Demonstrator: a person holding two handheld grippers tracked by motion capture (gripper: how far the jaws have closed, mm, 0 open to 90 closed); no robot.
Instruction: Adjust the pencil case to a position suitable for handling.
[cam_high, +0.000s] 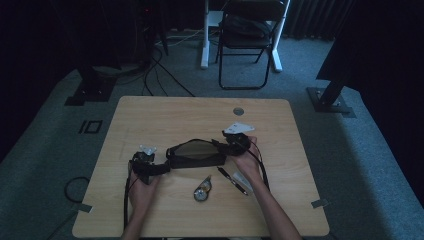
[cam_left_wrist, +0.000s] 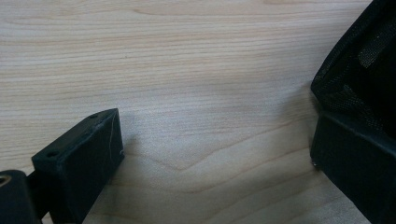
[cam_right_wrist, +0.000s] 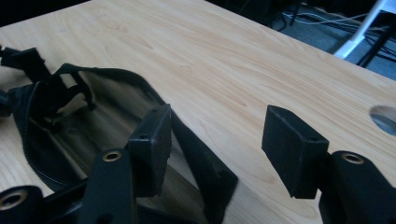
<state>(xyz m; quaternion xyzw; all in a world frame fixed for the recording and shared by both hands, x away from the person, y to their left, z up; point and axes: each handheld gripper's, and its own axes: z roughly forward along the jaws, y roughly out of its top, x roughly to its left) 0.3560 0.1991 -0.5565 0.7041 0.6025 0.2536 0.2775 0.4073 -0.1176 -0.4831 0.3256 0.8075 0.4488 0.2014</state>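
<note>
A black zip pouch (cam_high: 195, 154) lies open in the middle of the wooden table (cam_high: 150, 115). My left gripper (cam_high: 145, 167) sits at the pouch's left end and is open. In the left gripper view its jaws (cam_left_wrist: 215, 140) stand wide apart over bare wood, with the pouch's mesh wall (cam_left_wrist: 359, 70) against the right jaw. My right gripper (cam_high: 235, 141) is at the pouch's right end, also open (cam_right_wrist: 217, 130). Its left finger (cam_right_wrist: 152, 140) hangs over the pouch's open rim (cam_right_wrist: 70, 130); the right finger is over bare table.
Near the front of the table lie a small round metal item (cam_high: 201, 192), a dark pen (cam_high: 232, 180) and a pale flat piece (cam_high: 243, 180). A cable hole (cam_high: 238, 111) is at the back. A folding chair (cam_high: 247, 40) stands beyond the table.
</note>
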